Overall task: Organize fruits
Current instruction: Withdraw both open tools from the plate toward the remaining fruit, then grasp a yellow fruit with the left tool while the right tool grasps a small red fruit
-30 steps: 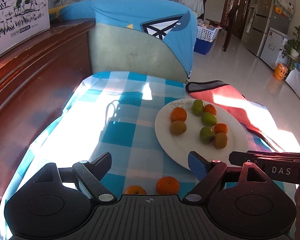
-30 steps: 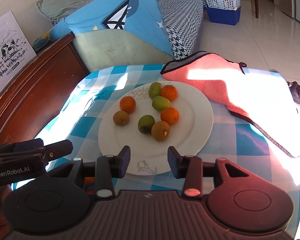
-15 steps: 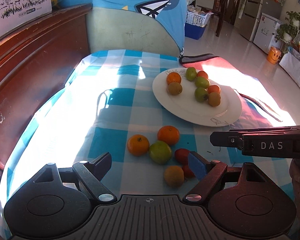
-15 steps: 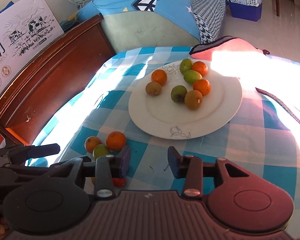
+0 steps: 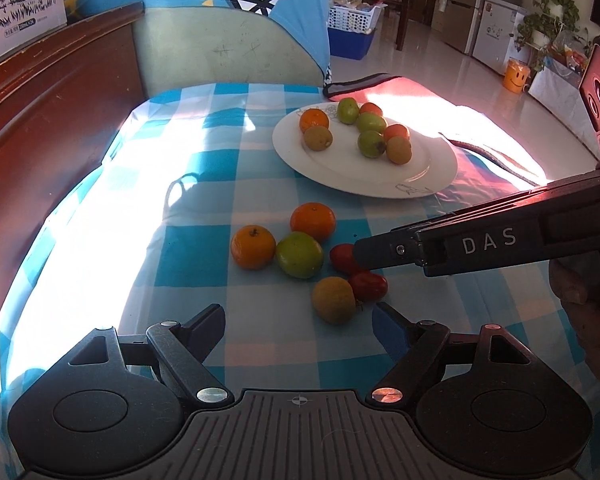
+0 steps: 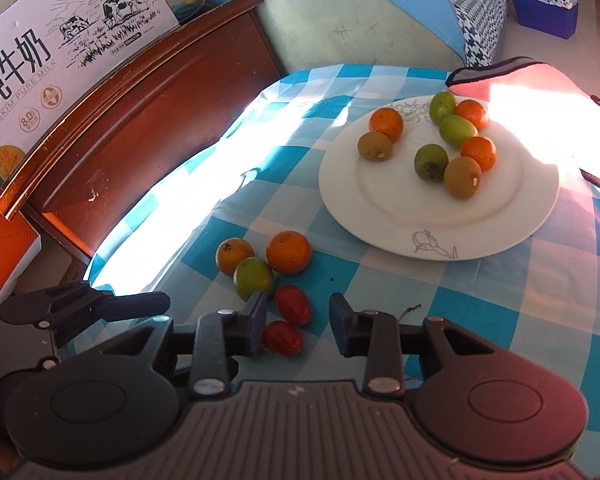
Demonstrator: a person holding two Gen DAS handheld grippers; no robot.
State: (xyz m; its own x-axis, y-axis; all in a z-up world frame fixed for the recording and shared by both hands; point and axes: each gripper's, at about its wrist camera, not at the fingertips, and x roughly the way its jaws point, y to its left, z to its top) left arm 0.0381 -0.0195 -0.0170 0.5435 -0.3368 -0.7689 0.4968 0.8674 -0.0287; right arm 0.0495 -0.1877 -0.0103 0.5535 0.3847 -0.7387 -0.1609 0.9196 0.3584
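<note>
Sunlight falls on a table [image 5: 100, 216] with a blue checked cloth. Eight fruits sit on the white plate [image 5: 440, 168] at 1 o'clock. Six loose fruits [image 5: 300, 254] lie nearer, likely waiting to join them. The right claw [image 6: 298, 320] is apart, has just been closing, and a red fruit [image 6: 293, 305] lies between its jaws. The left claw [image 5: 298, 326] is wide apart, holding nothing.
</note>
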